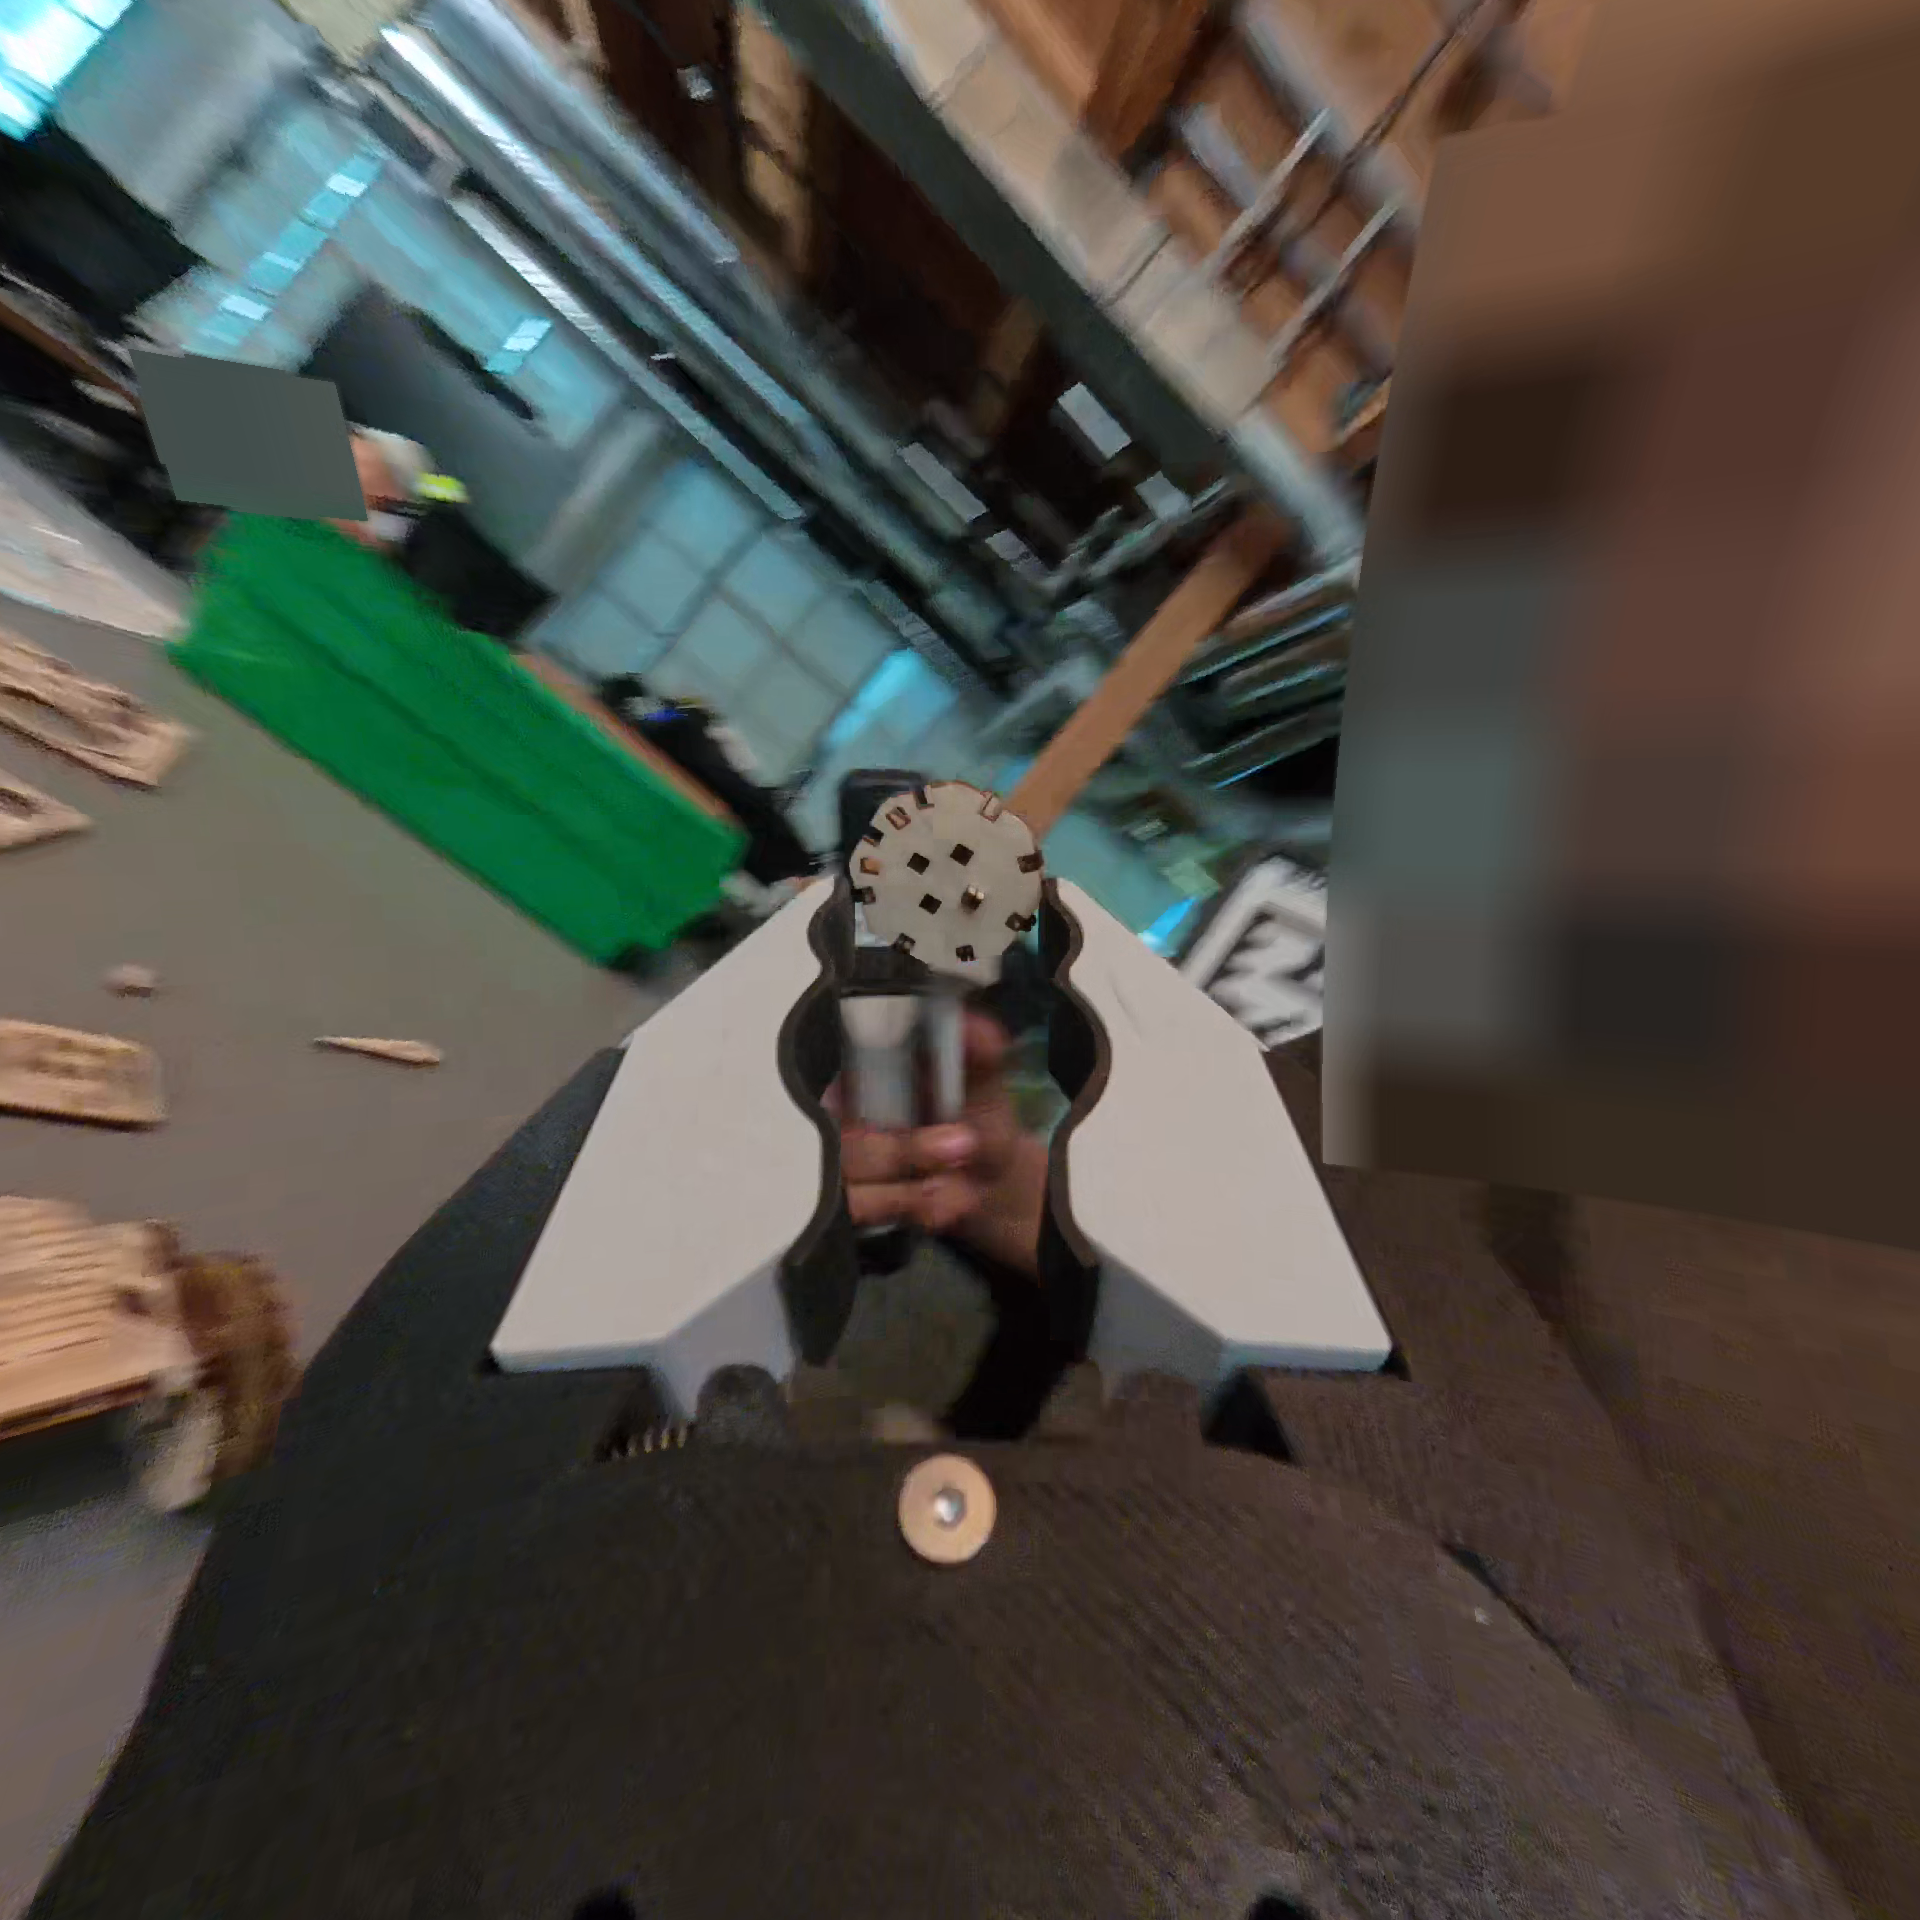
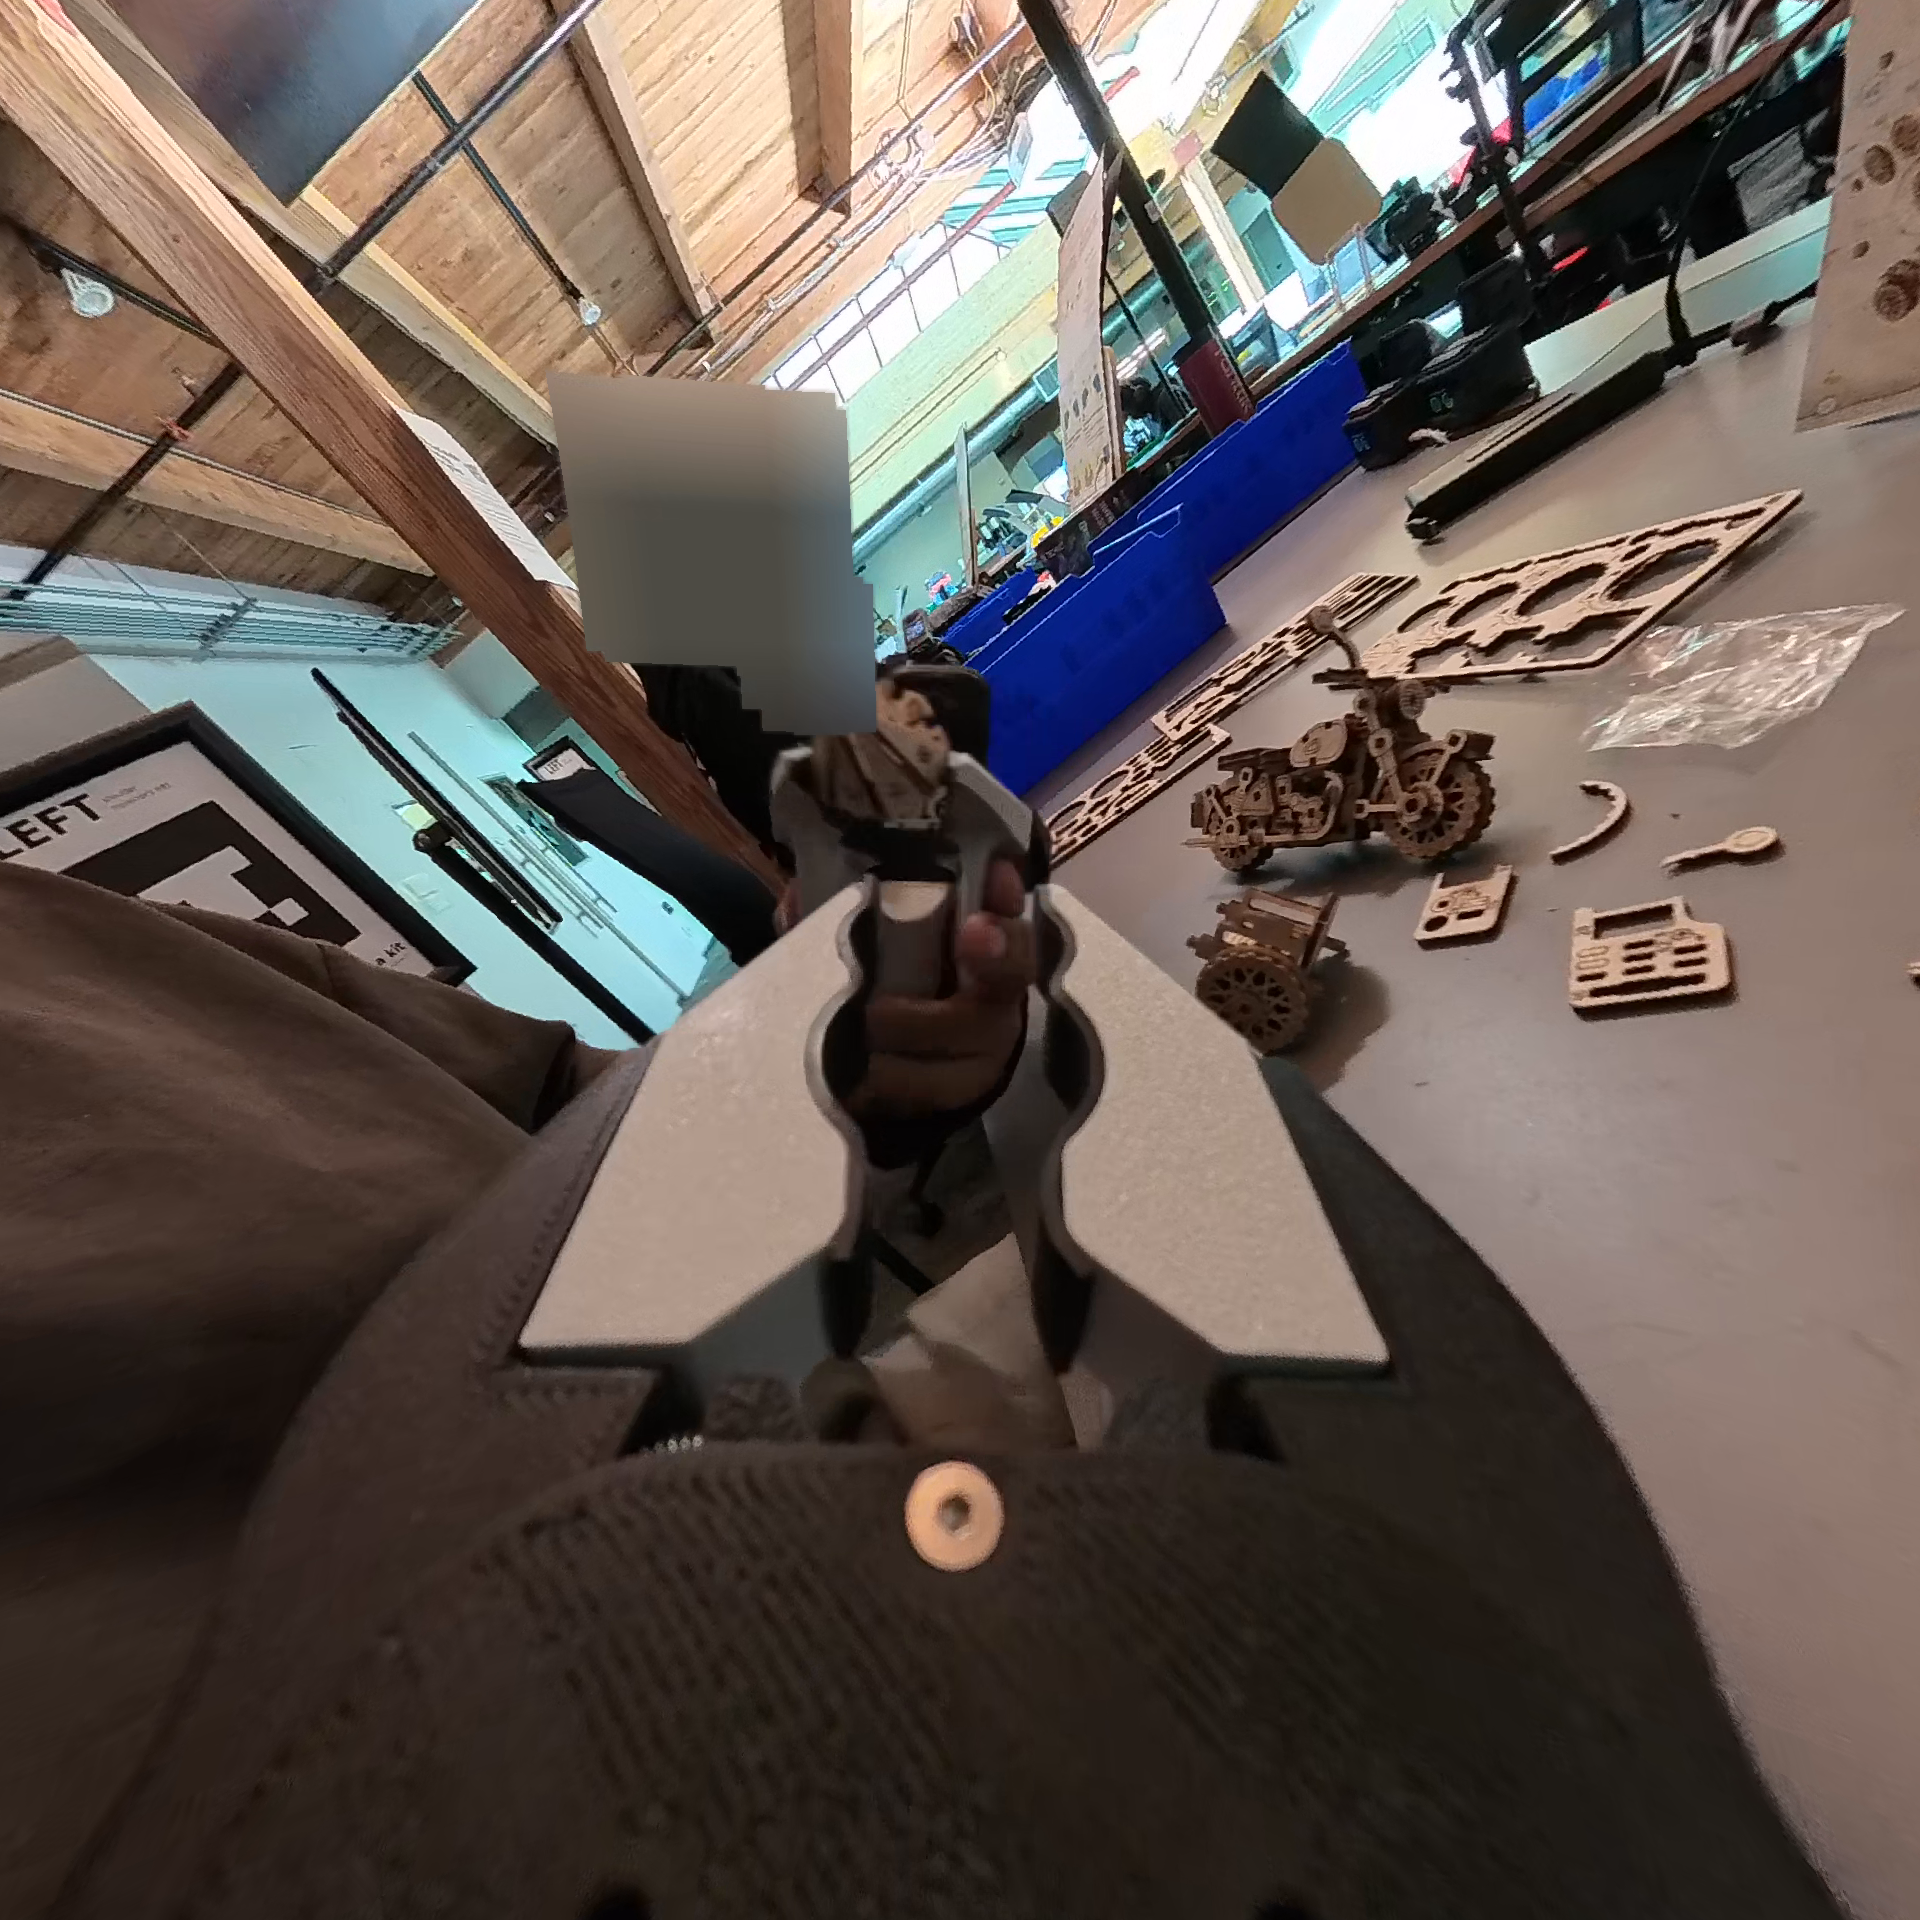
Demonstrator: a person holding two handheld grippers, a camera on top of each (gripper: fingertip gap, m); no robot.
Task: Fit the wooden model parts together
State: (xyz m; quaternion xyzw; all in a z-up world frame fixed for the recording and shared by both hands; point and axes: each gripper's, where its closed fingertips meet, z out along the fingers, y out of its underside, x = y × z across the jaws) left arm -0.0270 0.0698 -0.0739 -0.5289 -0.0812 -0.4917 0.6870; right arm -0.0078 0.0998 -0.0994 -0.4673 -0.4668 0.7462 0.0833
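Left gripper [image 1: 945, 894]: fingers closed on a round wooden disc [image 1: 943, 873], held at the tips, centre of frame. Flat face towards camera; square holes in the face, notches round the rim, a small peg standing in one hole. Left view badly motion-blurred; finer detail not readable.

Right gripper [image 2: 951, 899]: fingers apart, nothing seen between them. Aimed straight at the left claw, which shows just past its tips at mid-frame, carrying the same part edge-on. Hand [image 2: 935, 1039] visible through the gap, wrapped round the far handle.

On the grey table [image 2: 1558, 1195], right half of the right view: assembled wooden motorcycle [image 2: 1351, 800], a small wheeled sub-assembly [image 2: 1262, 971] below it, punched-out sheets [image 2: 1558, 613] above, loose flat pieces [image 2: 1647, 956] and a clear plastic bag [image 2: 1745, 675] at far right.

Step, as judged: disc lifted clear of the table and presented in mid-air, nothing mated to it yet beyond the peg. Next move likely needs a mating piece fetched with the free claw, or a handover; either way, square alignment with the holes and a steady left hold.
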